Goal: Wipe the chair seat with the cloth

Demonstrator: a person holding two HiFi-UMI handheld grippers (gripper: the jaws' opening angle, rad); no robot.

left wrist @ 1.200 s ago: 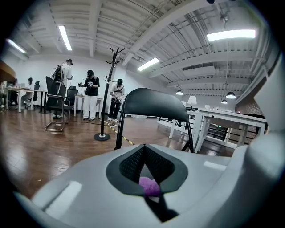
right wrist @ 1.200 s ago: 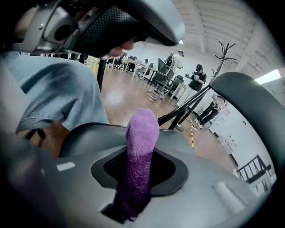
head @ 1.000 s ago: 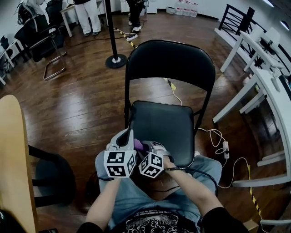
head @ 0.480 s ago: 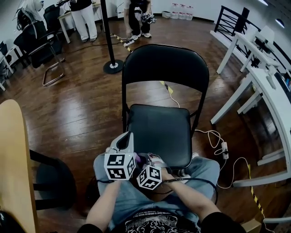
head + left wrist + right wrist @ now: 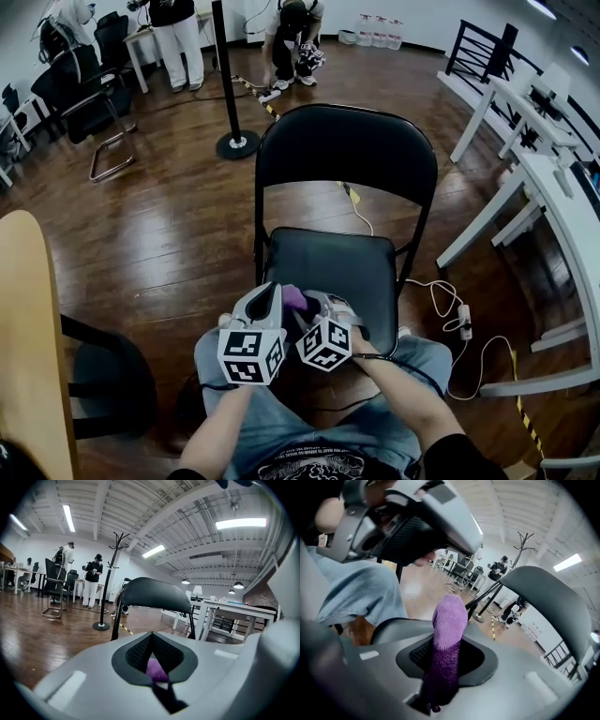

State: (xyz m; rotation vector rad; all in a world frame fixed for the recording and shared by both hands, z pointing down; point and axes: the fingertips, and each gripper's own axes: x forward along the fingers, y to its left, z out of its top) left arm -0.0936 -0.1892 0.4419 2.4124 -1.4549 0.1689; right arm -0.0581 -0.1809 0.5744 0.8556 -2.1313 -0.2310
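Room: we look down on a dark wood floor [image 5: 169, 216] with a black folding chair [image 5: 347, 150] in the middle. A coat stand [image 5: 230, 84] rises behind the chair, white tables [image 5: 553, 178] stand off to its right as we face it, and people [image 5: 178, 28] stand far behind it.
Seat: the chair seat [image 5: 337, 253] is black, padded and faces us.
Cloth: the purple cloth [image 5: 293, 298] is bunched over the front edge of the chair seat, between our two tools.
Left tool: our left gripper [image 5: 273, 292] hangs at the seat's front left corner. Its jaws meet at the tips, and a bit of the cloth is pinched deeper between them.
Right tool: our right gripper [image 5: 310, 302] sits just beside it at the seat's front edge. Its jaws are clamped on the cloth, which sticks out past the tips as a rounded fold.
Legs: our jeans [image 5: 281, 412] lie just in front of the chair.
Cable: a white cable [image 5: 448, 302] trails on the floor near the chair's right legs.
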